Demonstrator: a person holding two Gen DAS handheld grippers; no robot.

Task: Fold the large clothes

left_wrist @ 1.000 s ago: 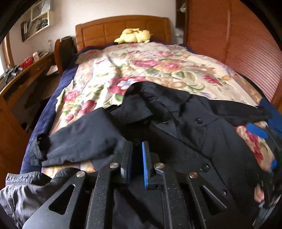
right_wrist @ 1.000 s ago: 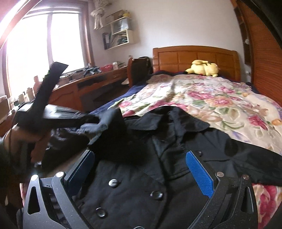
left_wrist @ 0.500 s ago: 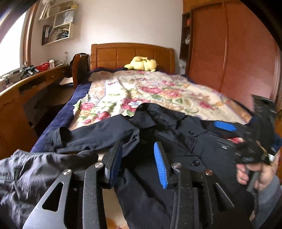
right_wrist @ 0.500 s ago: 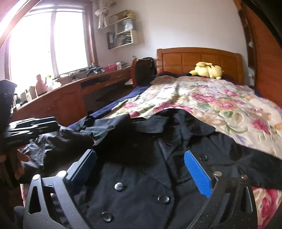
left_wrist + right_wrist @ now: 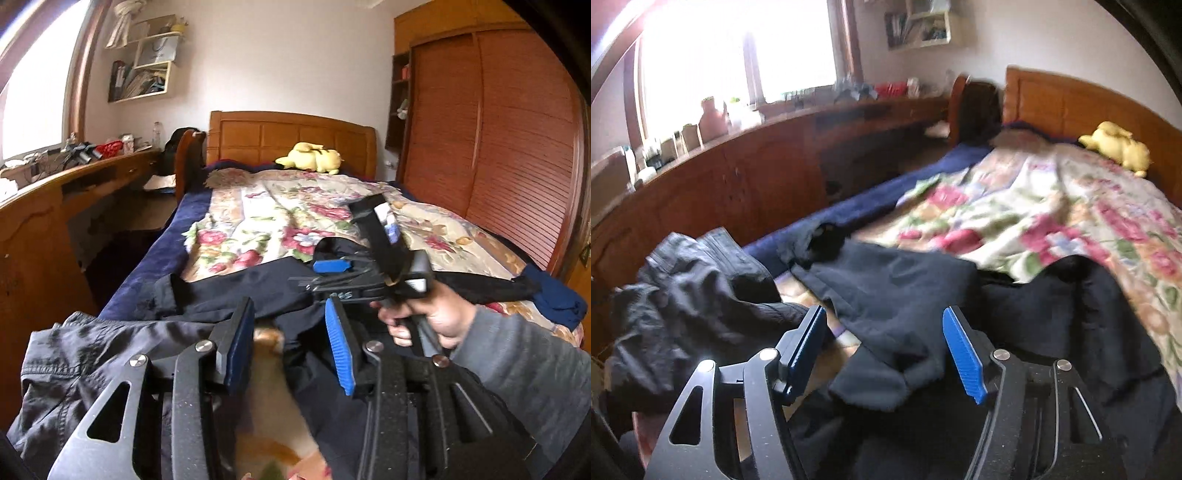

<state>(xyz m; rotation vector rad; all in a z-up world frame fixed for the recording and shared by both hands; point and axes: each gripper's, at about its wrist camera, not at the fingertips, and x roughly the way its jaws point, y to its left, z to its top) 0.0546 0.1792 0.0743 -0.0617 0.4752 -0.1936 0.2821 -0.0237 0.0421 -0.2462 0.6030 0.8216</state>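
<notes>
No legible branding; faint pale marks on the black body of the right claw (image 5: pixel 334 267), too blurred to read.

Lying spread across the near end of the wooden-framed bed (image 5: pixel 291 134): large black button-front coat (image 5: pixel 1052 314), on top of the floral quilt (image 5: pixel 295 218). Stretching leftward toward the bed edge: one black coat sleeve (image 5: pixel 229 291), cuff near the navy bedsheet (image 5: pixel 155 251). Sitting crumpled at the near left corner, just beside that sleeve: dark grey jacket (image 5: pixel 74 362). Resting by the headboard: yellow plush toy (image 5: pixel 310 157). Running along the left wall: curved wooden desk (image 5: pixel 55 192) carrying clutter, with a wall shelf of books (image 5: pixel 142 75) above. Standing on the right: reddish slatted wardrobe (image 5: pixel 509 129). Bunching at the right bed edge: blue cloth (image 5: pixel 554 295).

Hovering over the sleeve: left claw (image 5: pixel 291 343), blue pads parted moderately, gripping nothing, quilt showing through the gap. Reaching across in front of it over the coat body: right claw, gripped by a bare hand (image 5: pixel 428 317) in a grey sleeve. Showing in the right wrist view: right claw (image 5: pixel 886 350) gaping wide, empty, sleeve fabric lying below between the pads; touching or not, cannot tell.
</notes>
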